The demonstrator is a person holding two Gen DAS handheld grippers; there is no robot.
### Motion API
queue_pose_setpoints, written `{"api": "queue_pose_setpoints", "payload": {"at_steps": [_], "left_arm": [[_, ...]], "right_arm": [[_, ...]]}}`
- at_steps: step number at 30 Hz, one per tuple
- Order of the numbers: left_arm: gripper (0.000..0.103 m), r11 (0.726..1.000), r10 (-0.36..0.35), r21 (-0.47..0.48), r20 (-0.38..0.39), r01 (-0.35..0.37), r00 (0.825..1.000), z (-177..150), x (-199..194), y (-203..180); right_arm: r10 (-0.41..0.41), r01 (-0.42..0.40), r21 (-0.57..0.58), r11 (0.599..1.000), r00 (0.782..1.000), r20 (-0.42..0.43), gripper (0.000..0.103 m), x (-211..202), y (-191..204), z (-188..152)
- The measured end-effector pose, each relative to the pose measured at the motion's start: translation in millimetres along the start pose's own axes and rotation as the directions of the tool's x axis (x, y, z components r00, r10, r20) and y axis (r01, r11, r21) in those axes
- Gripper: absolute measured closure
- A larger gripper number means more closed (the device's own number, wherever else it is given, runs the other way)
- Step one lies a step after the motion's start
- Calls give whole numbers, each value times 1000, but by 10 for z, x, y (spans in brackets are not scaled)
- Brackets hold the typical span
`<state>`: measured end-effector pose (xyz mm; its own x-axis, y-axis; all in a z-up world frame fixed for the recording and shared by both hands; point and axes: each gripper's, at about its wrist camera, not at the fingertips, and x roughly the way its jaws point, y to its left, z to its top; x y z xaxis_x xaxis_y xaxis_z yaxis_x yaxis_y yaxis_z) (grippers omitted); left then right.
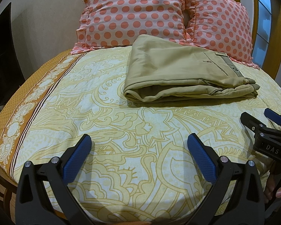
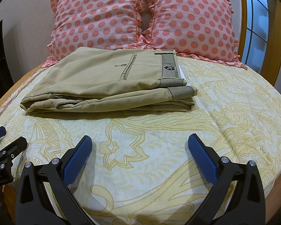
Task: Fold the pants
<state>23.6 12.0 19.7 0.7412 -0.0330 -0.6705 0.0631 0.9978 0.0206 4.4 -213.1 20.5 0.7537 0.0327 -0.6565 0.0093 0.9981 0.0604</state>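
Khaki pants [image 2: 106, 82] lie folded into a flat rectangular stack on the bed, at about 12 o'clock from both grippers and well apart from each. The top layer shows a welt pocket with a button, and a striped waistband lining with a badge label faces the 3 o'clock end. The folded edges stack at the near side, layers roughly aligned.

No containers are in view.

Surroundings, left to right: a dark panel at the 9 o'clock margin; the yellow patterned bedsheet [image 2: 159, 150] with an ochre border band along its left side; two pink polka-dot pillows [image 2: 140, 18] propped upright behind the pants, the stack's far edge just beside or touching them; a wooden frame and window [image 2: 256, 18] at 2 o'clock. Nothing lies between either gripper and the pants.

Left gripper [image 1: 139, 140]: blue-padded fingers spread wide, holding nothing, hovering over bare sheet. Right gripper [image 2: 140, 140]: likewise spread wide, empty, above the sheet.

View differences: the left wrist view shows the pants [image 1: 187, 75] at 1 o'clock, the right gripper's body at 3 o'clock marked "DAS", and fingertips of the person's hand [image 1: 277, 189] at the lower right edge. The right wrist view shows the pants squarely, with the label detail legible as a crest, and the left gripper at 9 o'clock.
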Motion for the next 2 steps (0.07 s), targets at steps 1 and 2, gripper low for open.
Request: {"api": "queue_pose_setpoints", "payload": {"at_steps": [1,2], "left_arm": [[2,1000,0,0,2,0,1000,1,1,0],[2,1000,0,0,3,0,1000,1,0,0]], "right_arm": [[0,0,0,1000,1000,0,1,1,1,0],[0,0,0,1000,1000,0,1,1,0,-2]]}}
